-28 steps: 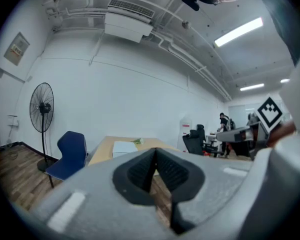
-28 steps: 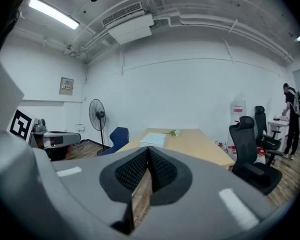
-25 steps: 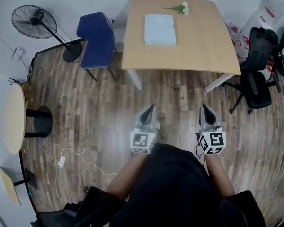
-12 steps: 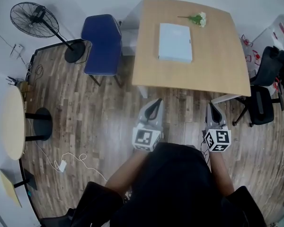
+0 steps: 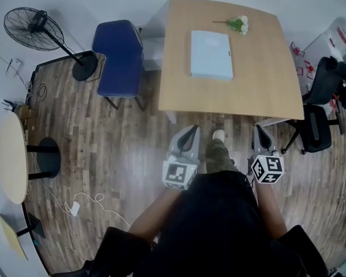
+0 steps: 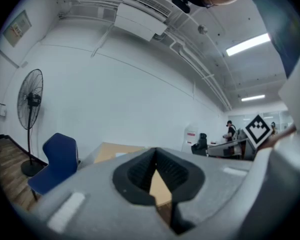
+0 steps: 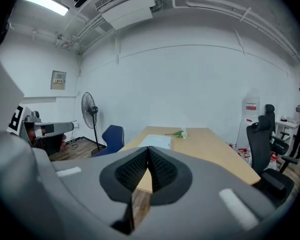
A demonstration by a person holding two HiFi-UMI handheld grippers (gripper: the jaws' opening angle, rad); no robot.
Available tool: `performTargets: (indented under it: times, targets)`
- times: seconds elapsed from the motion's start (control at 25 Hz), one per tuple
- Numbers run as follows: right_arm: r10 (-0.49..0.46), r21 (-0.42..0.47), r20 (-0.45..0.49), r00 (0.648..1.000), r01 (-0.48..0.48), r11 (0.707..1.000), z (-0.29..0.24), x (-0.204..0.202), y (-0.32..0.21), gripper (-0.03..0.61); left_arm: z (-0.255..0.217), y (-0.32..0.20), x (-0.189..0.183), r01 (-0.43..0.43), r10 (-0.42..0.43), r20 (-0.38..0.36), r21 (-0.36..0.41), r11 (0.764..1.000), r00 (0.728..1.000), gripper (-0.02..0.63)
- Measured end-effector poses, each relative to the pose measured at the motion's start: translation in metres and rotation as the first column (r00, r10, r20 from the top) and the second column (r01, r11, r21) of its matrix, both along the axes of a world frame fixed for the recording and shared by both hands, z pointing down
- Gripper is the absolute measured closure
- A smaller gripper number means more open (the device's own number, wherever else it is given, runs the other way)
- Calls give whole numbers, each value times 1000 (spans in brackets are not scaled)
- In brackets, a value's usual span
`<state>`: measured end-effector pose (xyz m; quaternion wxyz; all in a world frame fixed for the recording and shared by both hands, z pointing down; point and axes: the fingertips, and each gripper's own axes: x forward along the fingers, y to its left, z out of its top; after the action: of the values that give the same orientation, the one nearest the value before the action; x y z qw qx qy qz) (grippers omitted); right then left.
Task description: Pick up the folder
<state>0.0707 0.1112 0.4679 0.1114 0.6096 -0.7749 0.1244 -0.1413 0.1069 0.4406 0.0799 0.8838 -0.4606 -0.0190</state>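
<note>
A pale blue folder (image 5: 211, 54) lies flat on the wooden table (image 5: 179, 85), near its far middle; it also shows as a thin pale sheet (image 7: 157, 141) in the right gripper view. My left gripper (image 5: 191, 130) and right gripper (image 5: 259, 131) hover over the floor just short of the table's near edge, both shut with nothing between the jaws. In the left gripper view the left gripper (image 6: 155, 152) points level at the table edge; the right gripper (image 7: 148, 149) points slightly down toward the tabletop.
A sprig of white flowers (image 5: 237, 23) lies beyond the folder. A blue chair (image 5: 117, 56) stands left of the table, a fan (image 5: 34, 29) further left, black office chairs (image 5: 323, 103) at right. My shoe (image 5: 218, 135) steps forward between the grippers. A round table (image 5: 10, 157) is far left.
I have walked closer to the table; both grippers moved forward with me and stay shut. A foot has come into view between them.
</note>
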Motion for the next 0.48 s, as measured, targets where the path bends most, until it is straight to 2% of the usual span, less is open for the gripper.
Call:
performTargets:
  times: [0.24,0.48]
  targets:
    - [-52,6,28,998,52,999,-1,-18,-33,577,8,-26,-9,45,-44,17,-29,999,999,614]
    - [-84,0,45,995,84,996,7,-9,-98,577,14,-84,-7,93,-91,29,-38,995,995,612]
